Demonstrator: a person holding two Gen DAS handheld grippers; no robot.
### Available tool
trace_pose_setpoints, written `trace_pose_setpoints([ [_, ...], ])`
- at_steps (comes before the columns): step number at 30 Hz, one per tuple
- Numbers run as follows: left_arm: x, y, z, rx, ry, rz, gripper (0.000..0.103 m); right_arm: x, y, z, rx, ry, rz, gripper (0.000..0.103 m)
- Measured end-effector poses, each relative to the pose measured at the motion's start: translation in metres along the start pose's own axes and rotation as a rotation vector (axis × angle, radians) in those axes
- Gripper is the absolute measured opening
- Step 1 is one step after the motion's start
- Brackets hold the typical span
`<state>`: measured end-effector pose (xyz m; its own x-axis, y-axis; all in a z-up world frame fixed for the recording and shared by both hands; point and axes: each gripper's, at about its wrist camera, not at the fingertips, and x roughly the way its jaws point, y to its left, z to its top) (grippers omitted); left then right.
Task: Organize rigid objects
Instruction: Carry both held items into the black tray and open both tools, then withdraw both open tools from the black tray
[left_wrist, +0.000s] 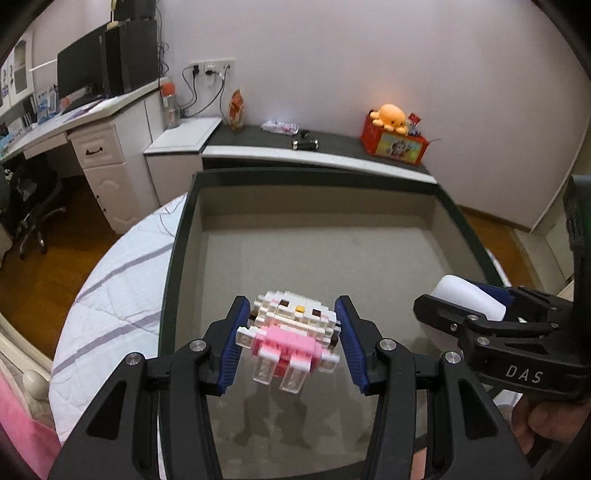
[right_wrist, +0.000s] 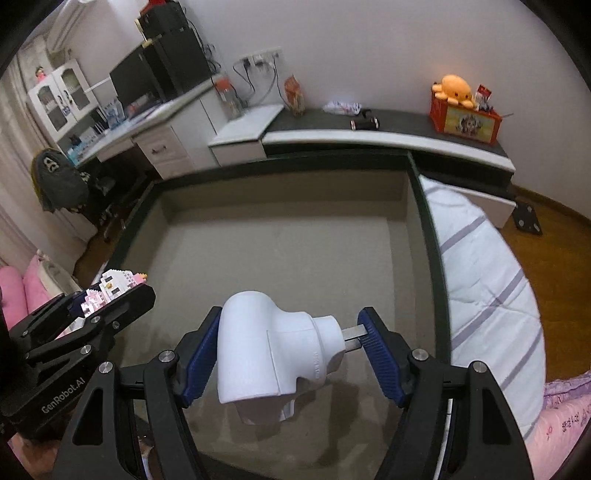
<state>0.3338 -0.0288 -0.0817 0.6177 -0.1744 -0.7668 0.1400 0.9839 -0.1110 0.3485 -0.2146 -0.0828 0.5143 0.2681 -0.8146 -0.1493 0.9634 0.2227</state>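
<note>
A white and pink block-built cat figure (left_wrist: 291, 332) hangs over the grey fabric box (left_wrist: 177, 258), with my left gripper (left_wrist: 291, 339) shut on it by its blue pads. My right gripper (right_wrist: 288, 350) is shut on a white plastic pipe fitting (right_wrist: 273, 354): one pad presses its wide end, the other a metal stub at its narrow end. Both grippers hover above the box floor, side by side. In the left wrist view the right gripper (left_wrist: 480, 310) and the pipe fitting (left_wrist: 465, 295) show at the right. The right wrist view has the left gripper (right_wrist: 107, 299) with the cat figure (right_wrist: 114, 284) at its left.
The box (right_wrist: 432, 229) has a dark rim and sits on a striped white quilt (right_wrist: 487, 280). Behind it runs a dark-topped ledge (right_wrist: 406, 125) with a red box (right_wrist: 465, 118), an orange plush and small items. A white desk (left_wrist: 74, 125) with a monitor stands at the left. A hand (left_wrist: 546, 424) shows low right.
</note>
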Motion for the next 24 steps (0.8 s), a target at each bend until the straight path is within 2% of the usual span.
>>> trace_pose_setpoints([
  [1, 0.001, -0.001, -0.001, 0.004, 0.001, 0.005, 0.053, 0.002, -0.001, 0.000, -0.001, 0.004, -0.014, 0.075],
  [3, -0.002, -0.001, -0.002, 0.005, -0.008, 0.014, 0.071, -0.001, -0.001, 0.000, 0.003, -0.002, -0.001, 0.075],
  [4, -0.005, -0.001, -0.003, 0.002, -0.017, 0.031, 0.081, -0.002, -0.001, 0.000, 0.002, 0.001, 0.006, 0.081],
  [6, -0.015, 0.001, -0.002, -0.006, -0.051, 0.048, 0.095, -0.002, -0.003, 0.000, -0.004, 0.011, 0.004, 0.082],
  [7, -0.020, 0.003, -0.002, -0.011, -0.065, 0.045, 0.098, -0.003, -0.003, -0.001, -0.003, 0.012, 0.010, 0.084],
  [8, -0.028, 0.004, -0.003, -0.017, -0.080, 0.051, 0.098, -0.005, -0.005, -0.001, 0.003, 0.010, 0.022, 0.085],
  [11, -0.057, 0.006, -0.011, -0.033, -0.133, 0.102, 0.100, -0.018, -0.011, -0.003, 0.044, -0.029, 0.079, 0.103],
  [17, -0.127, 0.007, -0.038, -0.063, -0.242, 0.232, 0.103, -0.063, -0.016, -0.015, 0.071, -0.143, 0.158, 0.103],
  [20, -0.157, 0.007, -0.051, -0.068, -0.285, 0.285, 0.103, -0.087, -0.007, -0.024, 0.046, -0.193, 0.142, 0.103],
  [24, -0.180, 0.005, -0.063, -0.072, -0.316, 0.313, 0.103, -0.118, 0.008, -0.041, 0.032, -0.251, 0.117, 0.103],
])
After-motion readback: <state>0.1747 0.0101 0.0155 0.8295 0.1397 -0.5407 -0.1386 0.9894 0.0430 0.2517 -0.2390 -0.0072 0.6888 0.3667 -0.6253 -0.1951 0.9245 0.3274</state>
